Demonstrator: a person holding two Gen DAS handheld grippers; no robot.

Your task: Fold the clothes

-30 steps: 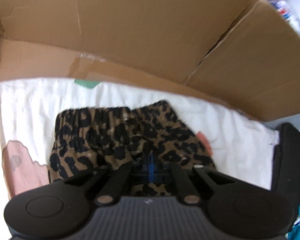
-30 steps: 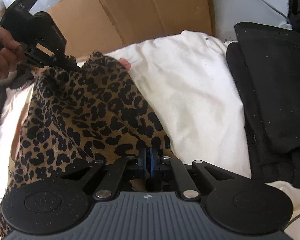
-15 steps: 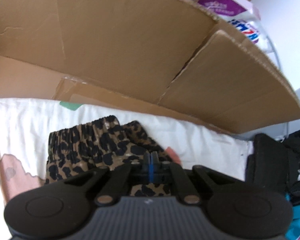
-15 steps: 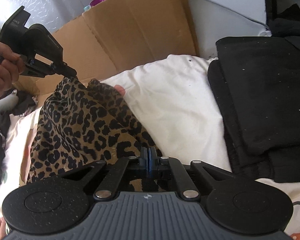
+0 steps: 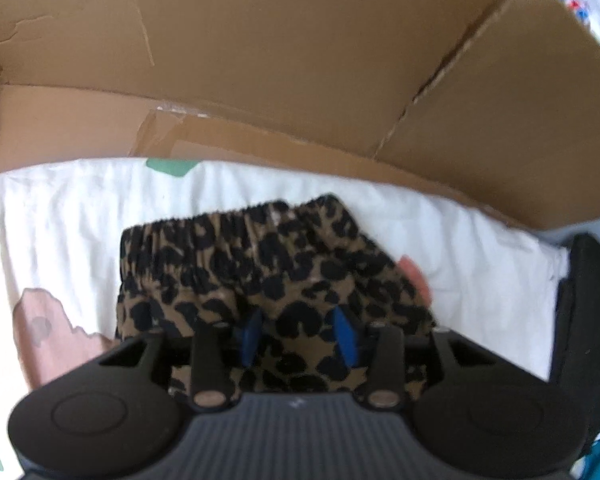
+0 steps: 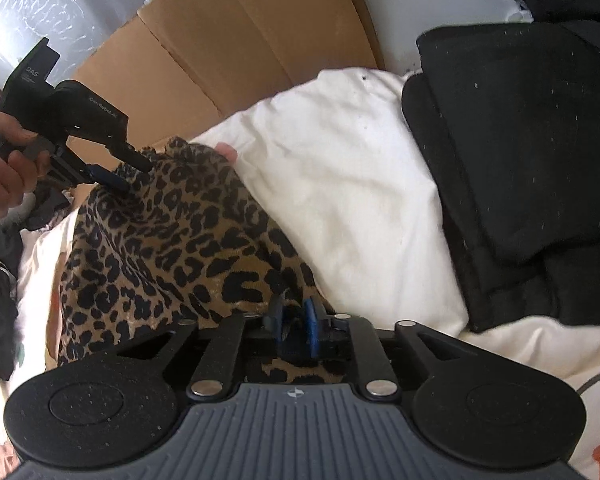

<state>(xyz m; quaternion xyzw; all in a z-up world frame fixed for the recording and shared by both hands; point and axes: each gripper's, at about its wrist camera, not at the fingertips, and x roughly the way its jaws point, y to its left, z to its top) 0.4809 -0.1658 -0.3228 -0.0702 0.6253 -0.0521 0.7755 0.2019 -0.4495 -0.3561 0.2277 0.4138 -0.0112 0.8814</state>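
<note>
1. Leopard-print shorts (image 5: 260, 280) lay on a white sheet (image 5: 60, 240), the gathered waistband at the far edge in the left wrist view and running left to right; the rest of the cloth came near, toward the camera.
2. In the right wrist view the same shorts (image 6: 172, 248) stretched from the near claw up and left to the far one, so their long axis ran along that diagonal.
3. The left claw (image 5: 298, 338) was spread wide, its blue pads apart over the print and pinching nothing.
4. The right claw (image 6: 294, 318) was partly released, blue pads a little apart at the cloth's near edge; whether any fabric was caught there I cannot tell.
5. Only the right wrist view showed the left claw (image 6: 122, 174) from outside, with a hand (image 6: 4, 168) on its handle and its tips at the waistband corner, and a stack of black clothes (image 6: 520, 168) on the right.
6. Only the left wrist view showed the cardboard box (image 5: 300, 60) filling the far side and a green patch (image 5: 170, 166) on the sheet.
</note>
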